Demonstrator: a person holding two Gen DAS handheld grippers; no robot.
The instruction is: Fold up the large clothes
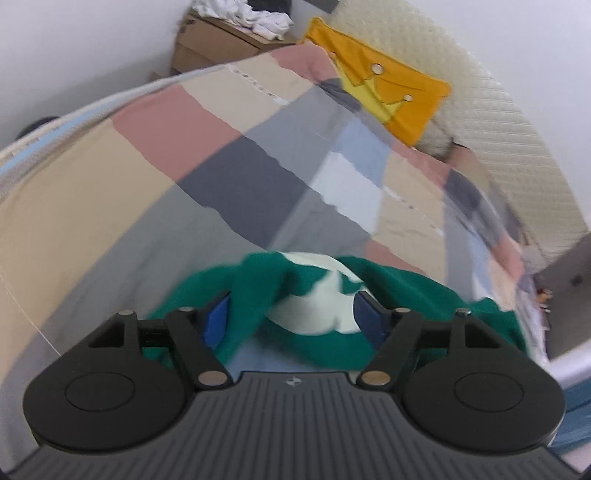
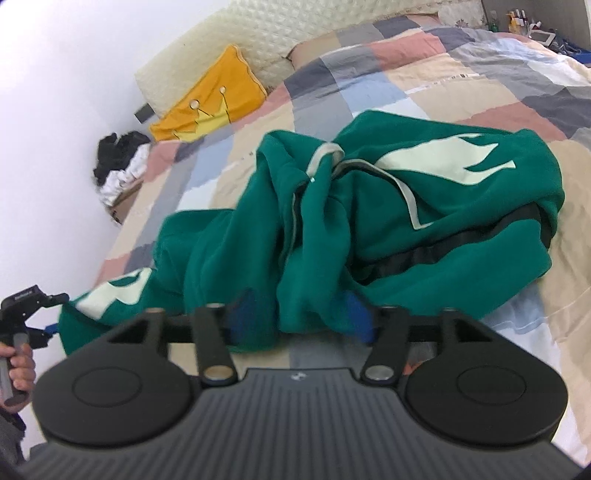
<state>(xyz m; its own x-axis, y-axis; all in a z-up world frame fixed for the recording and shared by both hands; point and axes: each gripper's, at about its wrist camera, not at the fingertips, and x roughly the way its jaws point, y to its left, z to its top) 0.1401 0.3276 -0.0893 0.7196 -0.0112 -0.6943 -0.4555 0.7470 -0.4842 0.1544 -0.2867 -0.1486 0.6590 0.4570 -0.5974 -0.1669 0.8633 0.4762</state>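
Observation:
A large green garment with pale cream markings [image 2: 369, 221] lies crumpled on the patchwork bedspread [image 2: 480, 74]. In the left wrist view part of the garment [image 1: 306, 295] bunches between the blue pads of my left gripper [image 1: 291, 317], whose jaws stand wide apart around the cloth. In the right wrist view my right gripper [image 2: 299, 317] is open at the garment's near edge, with folds of green cloth lying between its blue pads. The left gripper [image 2: 29, 314] also shows at the far left of that view, held in a hand at the garment's end.
A yellow cushion with a crown [image 1: 388, 88] leans on the quilted cream headboard [image 1: 480, 92]. A cardboard box with white cloths [image 1: 221, 37] stands beside the bed. A dark and white pile of clothes [image 2: 118, 162] lies by the wall. A shelf with small items [image 2: 535, 26] is at the far right.

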